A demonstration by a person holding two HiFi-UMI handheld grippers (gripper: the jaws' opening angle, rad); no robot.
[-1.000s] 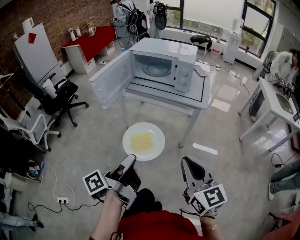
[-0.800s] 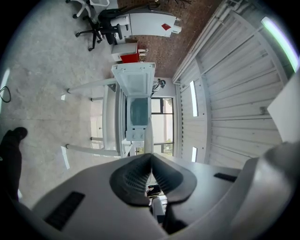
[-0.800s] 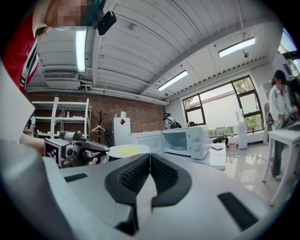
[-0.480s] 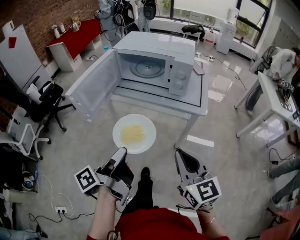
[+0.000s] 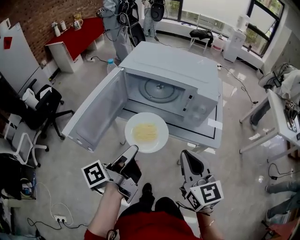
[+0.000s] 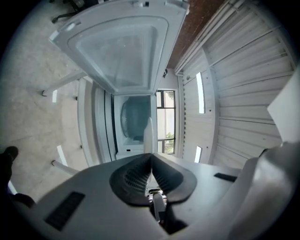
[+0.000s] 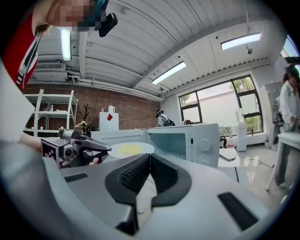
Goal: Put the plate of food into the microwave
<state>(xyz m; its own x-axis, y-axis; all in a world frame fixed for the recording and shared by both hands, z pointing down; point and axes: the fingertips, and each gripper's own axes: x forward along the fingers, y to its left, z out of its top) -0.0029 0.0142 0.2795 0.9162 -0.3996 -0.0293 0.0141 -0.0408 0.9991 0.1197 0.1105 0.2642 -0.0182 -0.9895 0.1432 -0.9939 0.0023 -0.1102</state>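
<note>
**One plate (image 5: 157, 123) of food (image 5: 143, 133) at the open microwave (image 5: 176, 70), not yet set inside**

We find the left gripper (image 5: 133, 150) with its jaws drawn narrow and clamped on the near rim of the plate. In the left gripper view the rim stands edge-on between the ribbed pads (image 6: 133, 176) and is pinched there. The plate is white and round and is carried level in the air. A flat heap of pale yellow food lies at its middle.

From the head view the plate sits just in front of the cavity (image 5: 140, 89), over the front edge of the surface (image 5: 216, 137) that carries the microwave. We cannot tell whether its far rim has crossed the opening. The right gripper view shows the plate at about the height of the cavity floor.

The door (image 5: 96, 115) hangs fully open to the left. A round turntable (image 5: 158, 89) lies bare on the cavity floor.

The right gripper (image 5: 187, 155) stands to the right of the plate, apart from it and close to the person's body. Its jaws are brought together with nothing between them, and it touches nothing.

We also note an office chair (image 5: 44, 105) on the floor to the left and a red table (image 5: 84, 33) against the brick wall (image 5: 42, 14).
</note>
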